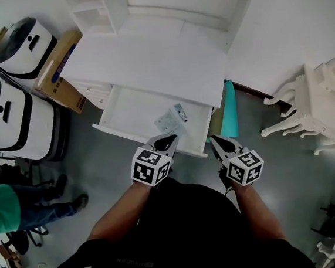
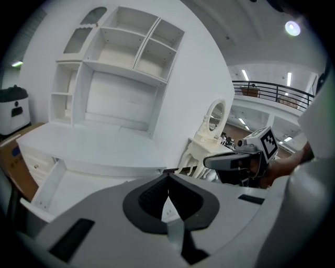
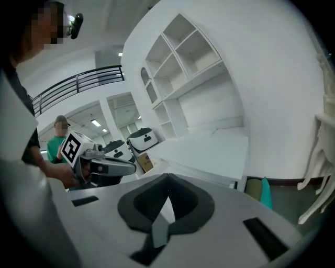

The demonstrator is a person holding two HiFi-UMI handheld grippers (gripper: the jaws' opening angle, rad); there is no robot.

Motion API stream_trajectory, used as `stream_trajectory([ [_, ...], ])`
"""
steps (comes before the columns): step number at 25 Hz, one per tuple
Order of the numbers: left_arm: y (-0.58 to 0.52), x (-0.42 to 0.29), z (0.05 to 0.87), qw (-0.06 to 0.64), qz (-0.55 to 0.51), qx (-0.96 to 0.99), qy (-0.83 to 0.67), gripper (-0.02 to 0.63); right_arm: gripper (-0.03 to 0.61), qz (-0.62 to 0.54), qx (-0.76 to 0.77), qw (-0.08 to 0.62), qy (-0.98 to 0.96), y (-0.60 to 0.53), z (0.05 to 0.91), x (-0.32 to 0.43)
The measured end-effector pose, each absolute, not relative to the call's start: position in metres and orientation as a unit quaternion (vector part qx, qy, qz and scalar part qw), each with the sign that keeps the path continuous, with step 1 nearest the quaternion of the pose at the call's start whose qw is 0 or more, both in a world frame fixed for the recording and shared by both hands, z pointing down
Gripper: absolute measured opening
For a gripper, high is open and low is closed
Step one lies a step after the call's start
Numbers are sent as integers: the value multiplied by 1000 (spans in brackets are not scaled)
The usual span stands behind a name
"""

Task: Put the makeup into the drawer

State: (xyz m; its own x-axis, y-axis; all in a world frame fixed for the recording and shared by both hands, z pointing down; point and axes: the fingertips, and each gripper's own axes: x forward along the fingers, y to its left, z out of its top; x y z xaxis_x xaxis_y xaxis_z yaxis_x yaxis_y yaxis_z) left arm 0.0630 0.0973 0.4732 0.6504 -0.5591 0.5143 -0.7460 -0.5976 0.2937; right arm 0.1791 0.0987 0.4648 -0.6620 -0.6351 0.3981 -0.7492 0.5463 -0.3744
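The makeup point(image 1: 169, 122), a small clear pack with a pale card, lies in the open white drawer point(image 1: 131, 111) of the white desk point(image 1: 148, 58). My left gripper point(image 1: 163, 140) hovers over the drawer's front wall, just near of the pack, jaws shut and empty. My right gripper point(image 1: 215, 140) hangs beyond the drawer's right end, apart from the pack, also shut with nothing in it. In the left gripper view the left gripper point(image 2: 168, 175) has its tips meeting, and the right gripper point(image 2: 230, 162) shows beside it. In the right gripper view the right gripper point(image 3: 167, 177) is closed too.
A hutch with shelves point(image 2: 125, 57) rises at the desk's back. A cardboard box point(image 1: 61, 67) and two white machines point(image 1: 12, 116) stand left of the desk. A teal object point(image 1: 230, 109) leans at its right. White ornate furniture point(image 1: 323, 98) is farther right. A person in green point(image 1: 3, 205) stands at left.
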Motion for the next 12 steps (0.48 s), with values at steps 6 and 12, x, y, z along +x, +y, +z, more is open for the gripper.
stream_trajectory([
  [6,150,93,474,243,189,868,-389,11,28,270,370,105,-883,147,472,210],
  [12,180,101,460,226,191,867,-400,11,28,280,367,93,-882,179,471,225],
])
